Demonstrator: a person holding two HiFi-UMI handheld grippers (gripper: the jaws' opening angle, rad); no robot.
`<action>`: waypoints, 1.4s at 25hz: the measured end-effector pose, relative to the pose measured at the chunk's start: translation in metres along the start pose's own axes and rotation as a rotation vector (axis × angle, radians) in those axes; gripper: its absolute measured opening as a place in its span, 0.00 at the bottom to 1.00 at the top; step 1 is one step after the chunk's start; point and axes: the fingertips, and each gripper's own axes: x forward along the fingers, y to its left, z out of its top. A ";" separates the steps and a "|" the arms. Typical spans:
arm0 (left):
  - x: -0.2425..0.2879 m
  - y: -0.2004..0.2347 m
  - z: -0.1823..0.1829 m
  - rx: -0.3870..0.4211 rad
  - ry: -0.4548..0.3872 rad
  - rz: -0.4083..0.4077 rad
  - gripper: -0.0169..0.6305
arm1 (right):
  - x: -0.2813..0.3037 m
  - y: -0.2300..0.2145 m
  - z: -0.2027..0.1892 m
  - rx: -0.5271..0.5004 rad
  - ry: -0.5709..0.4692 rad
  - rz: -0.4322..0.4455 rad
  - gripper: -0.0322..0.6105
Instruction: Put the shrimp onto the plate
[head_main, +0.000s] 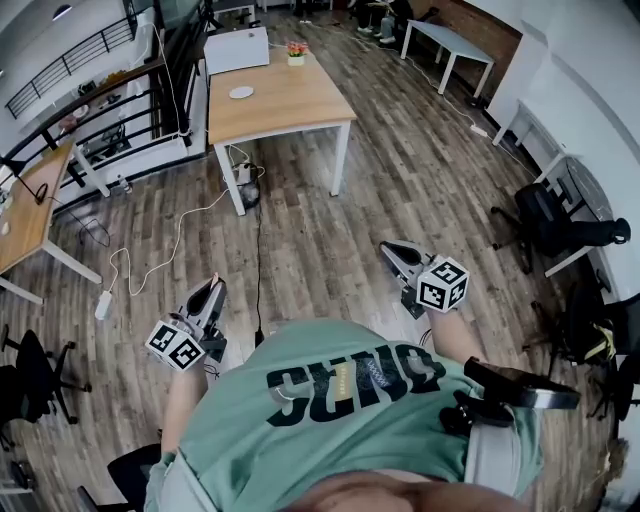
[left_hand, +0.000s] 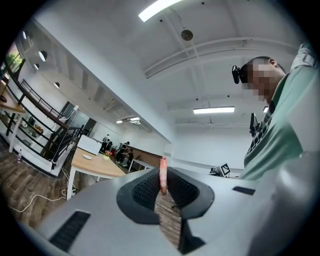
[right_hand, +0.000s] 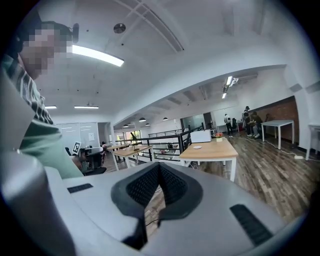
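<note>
1. Jaws on the left gripper (head_main: 212, 286) go first: they are nearly together and pinched on the shrimp (left_hand: 162, 172). It is a slim pink piece standing upright between the ribbed pads, its top poking up just past the jaw tips.
2. That gripper hangs low by the person's left side, jaws aimed forward over the wooden floor (head_main: 400, 190). The green shirt (head_main: 330, 420) sits close behind it.
3. Ahead of the left jaws and off to their left stands the wooden table (head_main: 290, 105). The white plate (head_main: 241, 92) lies on it near the edge, with nothing on it. Shrimp and plate are well apart, the whole stretch of floor between them.
4. Past the plate, farther from the jaws, a white box (head_main: 237, 48) sits at the table's far end. A small flower pot (head_main: 295, 50) stands just beside it.
5. Between the jaws and the table, a white cable (head_main: 150, 255) loops across the floor and a black cable (head_main: 258, 260) runs straight toward the person.
6. Over to the right gripper (head_main: 386, 246): its jaws are closed, pads meeting at the tips with nothing between them, only floor showing through the slot below. From these jaws the plate lies ahead and to the right.
</note>
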 end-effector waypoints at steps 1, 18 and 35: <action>0.000 0.001 0.000 -0.001 0.000 -0.002 0.10 | 0.001 0.000 0.001 0.007 -0.004 0.003 0.06; -0.050 0.030 0.019 0.000 -0.013 -0.012 0.10 | 0.038 0.053 0.010 -0.005 -0.018 0.026 0.06; -0.115 0.073 0.024 -0.045 -0.039 -0.013 0.10 | 0.077 0.111 0.011 -0.020 0.020 -0.002 0.06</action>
